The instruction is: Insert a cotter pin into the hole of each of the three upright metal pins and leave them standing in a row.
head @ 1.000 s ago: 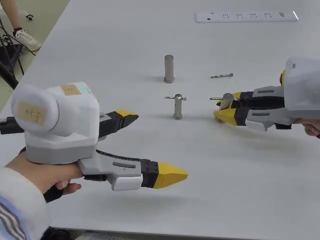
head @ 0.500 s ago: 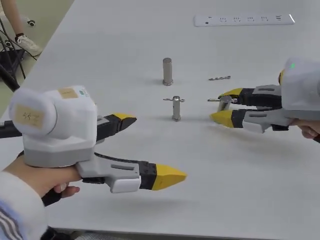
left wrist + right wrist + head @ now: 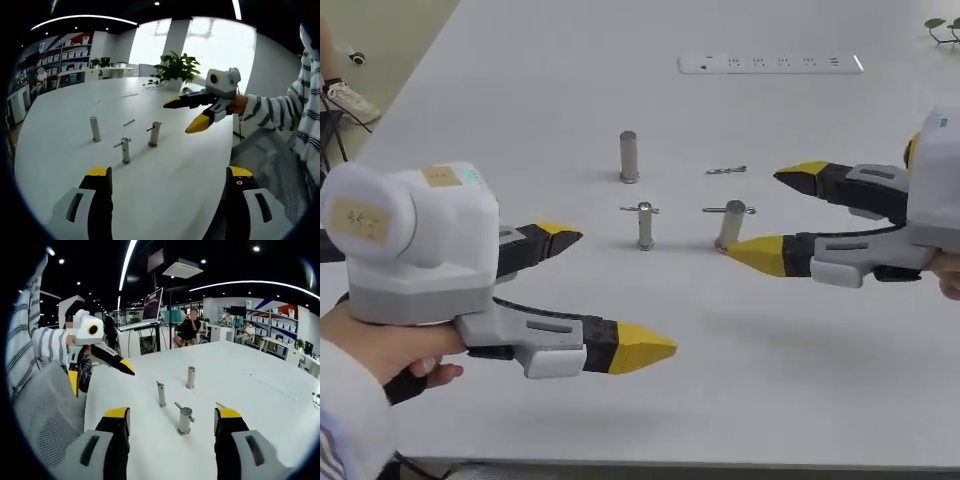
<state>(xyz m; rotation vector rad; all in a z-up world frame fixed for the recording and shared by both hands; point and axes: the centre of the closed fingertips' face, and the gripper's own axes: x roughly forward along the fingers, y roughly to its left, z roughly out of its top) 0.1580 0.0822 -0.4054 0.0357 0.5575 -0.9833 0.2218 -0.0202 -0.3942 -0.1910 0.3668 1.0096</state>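
Three upright metal pins stand on the white table. The far pin (image 3: pixel 628 157) (image 3: pixel 94 128) (image 3: pixel 190 377) is bare. The middle pin (image 3: pixel 645 225) (image 3: pixel 125 150) (image 3: pixel 161 394) has a cotter pin through it. So does the right pin (image 3: pixel 731 223) (image 3: pixel 154 134) (image 3: pixel 184 420), which stands free between the jaws of my right gripper (image 3: pixel 765 212) (image 3: pixel 172 412) (image 3: pixel 200 110); that gripper is open. A loose cotter pin (image 3: pixel 726 170) (image 3: pixel 128 122) lies beyond. My left gripper (image 3: pixel 610 292) (image 3: pixel 169 172) (image 3: pixel 107 357) is open and empty at the near left.
A white power strip (image 3: pixel 770 63) lies at the far edge of the table (image 3: pixel 800 360). People sit at desks in the room behind. A chair stands by the table's end in the right gripper view.
My right gripper has opened and let go of the right pin, which now stands on the table with its cotter pin in. The head camera has shifted. The left gripper stays put.
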